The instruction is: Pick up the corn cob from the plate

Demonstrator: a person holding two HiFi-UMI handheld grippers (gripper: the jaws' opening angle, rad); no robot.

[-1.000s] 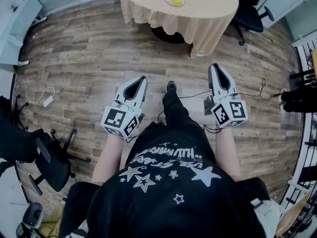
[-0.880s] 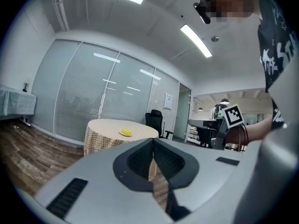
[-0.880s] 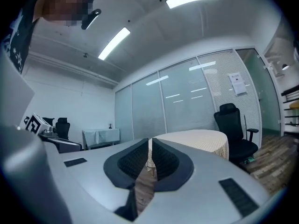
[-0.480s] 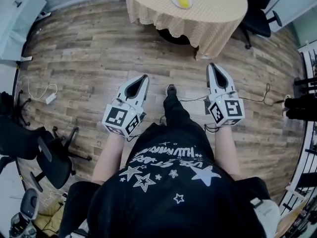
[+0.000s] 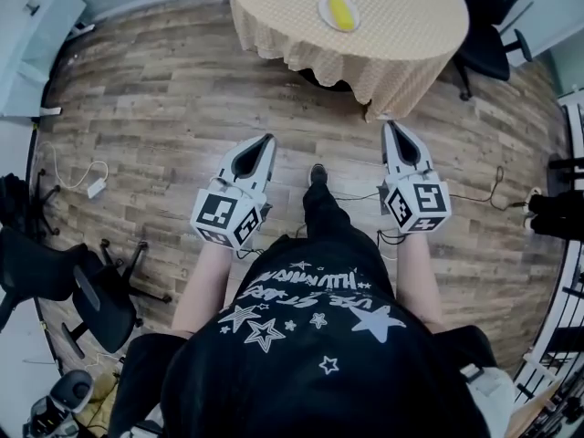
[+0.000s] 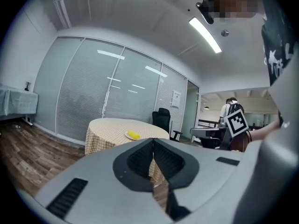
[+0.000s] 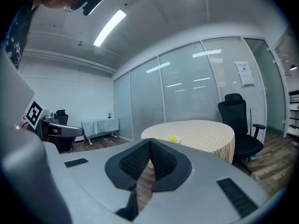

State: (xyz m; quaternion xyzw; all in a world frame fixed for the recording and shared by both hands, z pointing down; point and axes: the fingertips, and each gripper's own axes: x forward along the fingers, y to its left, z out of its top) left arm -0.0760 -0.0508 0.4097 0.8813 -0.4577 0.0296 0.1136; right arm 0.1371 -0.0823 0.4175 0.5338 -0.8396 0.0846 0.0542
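- Two grippers are in view, each with one marker cube at its back: the left gripper (image 5: pixel 265 140) and the right gripper (image 5: pixel 392 126).
- Both sets of jaws are pressed together with nothing between them; the right gripper's jaws have just closed the last bit.
- Both forearms reach forward side by side from the person's body. The grippers are held about level and point at the counter (image 5: pixel 401 26), short of its near edge and over the wooden floor (image 5: pixel 155 108).
- One round counter stands ahead, draped in a checked cloth.
- One white plate (image 5: pixel 322 12) sits on the counter, well in from the near edge.
- One yellow corn cob (image 5: pixel 341 11) lies flat on that plate. Its long axis runs roughly from the counter's far side toward its near edge.
- One black office chair (image 5: pixel 484 48) stands just beside the counter's right side.
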